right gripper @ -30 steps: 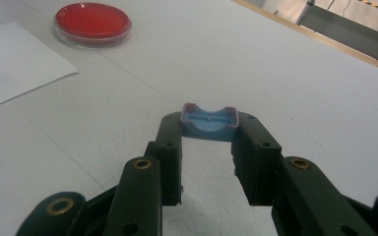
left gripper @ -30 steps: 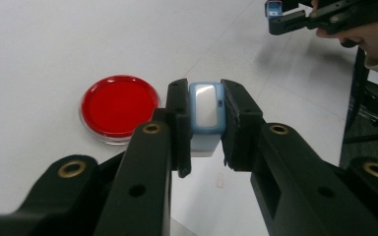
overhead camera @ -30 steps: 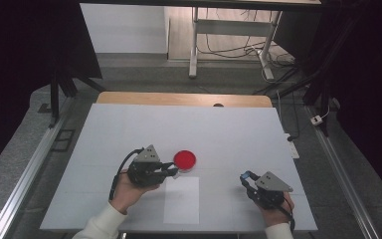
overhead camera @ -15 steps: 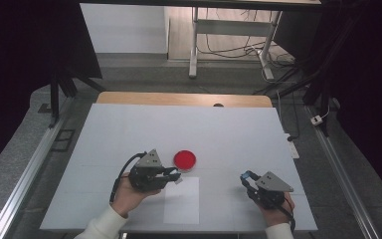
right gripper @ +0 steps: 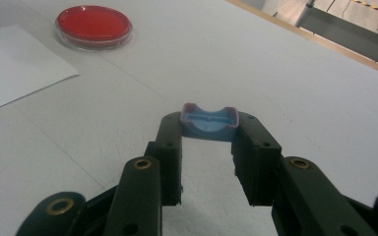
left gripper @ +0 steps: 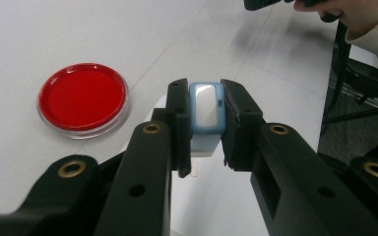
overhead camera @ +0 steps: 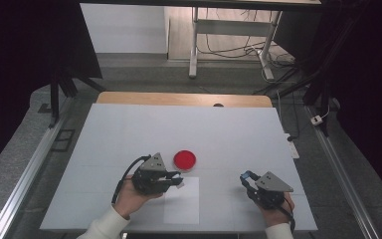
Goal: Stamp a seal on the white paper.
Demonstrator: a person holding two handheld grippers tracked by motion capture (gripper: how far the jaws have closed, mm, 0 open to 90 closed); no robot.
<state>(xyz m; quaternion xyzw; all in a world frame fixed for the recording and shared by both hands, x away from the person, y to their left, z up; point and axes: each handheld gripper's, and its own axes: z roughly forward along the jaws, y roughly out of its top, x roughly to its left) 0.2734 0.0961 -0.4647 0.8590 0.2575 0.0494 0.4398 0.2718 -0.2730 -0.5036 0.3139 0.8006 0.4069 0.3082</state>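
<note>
the small light-blue piece with a pale oval face [left gripper: 207, 112] sits clamped between the jaws of the left gripper [left gripper: 205, 129], both black pads pressed against its sides so no gap shows. below the blue frame a white part of it continues down between the jaws, and its lower end is hidden by them. in the high view the same gripper [overhead camera: 175, 180] lies low over the near-left part of the white table [overhead camera: 129, 129], its tips at the upper left corner of a white sheet of paper [overhead camera: 183, 204], and the held piece is only a pale speck there, too small to make out.

the right gripper [right gripper: 209, 132] grips a second blue piece, a shallow cap-like shell with a curved cut in its rim [right gripper: 209, 121], pinched at its two ends by the jaw tips and hanging just above the table. its underside is out of sight. in the high view this gripper [overhead camera: 247, 180] is at the near right, well apart from the other, with the hand's wrist cut off by the bottom edge.

a round red dish with a clear rim [overhead camera: 184, 159] rests on the table just beyond the paper, near the left gripper and untouched.
</note>
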